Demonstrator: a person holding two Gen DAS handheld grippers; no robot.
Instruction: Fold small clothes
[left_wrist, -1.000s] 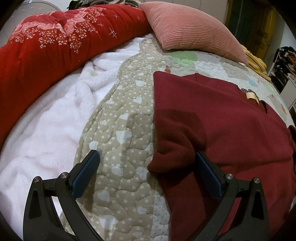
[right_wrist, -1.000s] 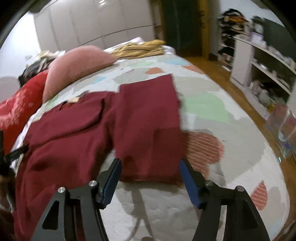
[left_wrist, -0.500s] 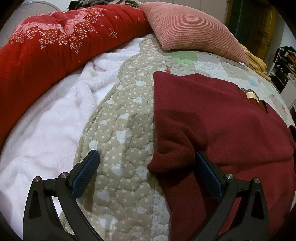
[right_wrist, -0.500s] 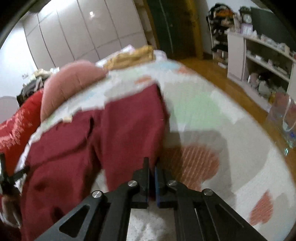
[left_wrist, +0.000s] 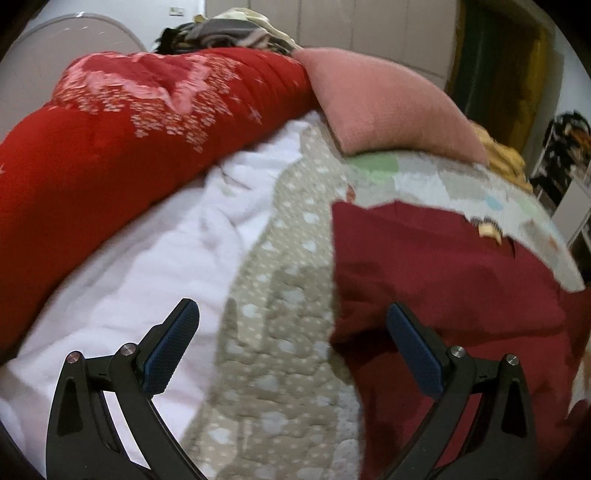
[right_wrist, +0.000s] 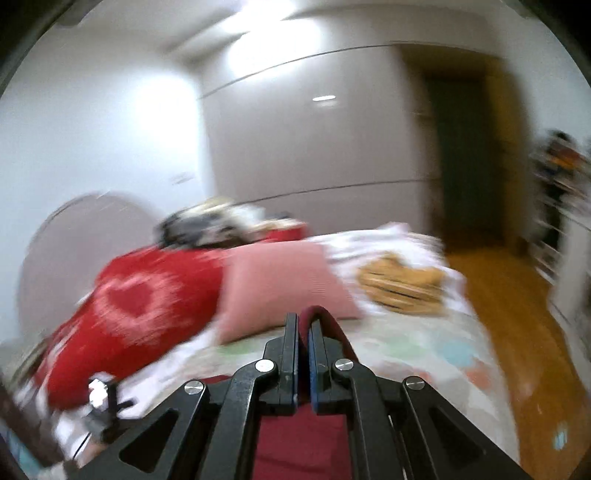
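A dark red sweater lies spread on the quilted bedspread, its tan neck label at the far right. My left gripper is open and empty, low over the bedspread, its right finger beside the sweater's near left edge. My right gripper is shut on a fold of the dark red sweater and holds it lifted; more of the cloth hangs below the jaws. The right wrist view is blurred and tilted up toward the wall.
A red floral duvet and a white fleece blanket lie to the left. A pink pillow sits at the bed's head, with a yellow garment beyond it. Wooden floor and shelves are on the right.
My right gripper, shut on the sweater's edge half a second ago, has lifted it and swung upward. My left gripper has risen slightly and stays open.
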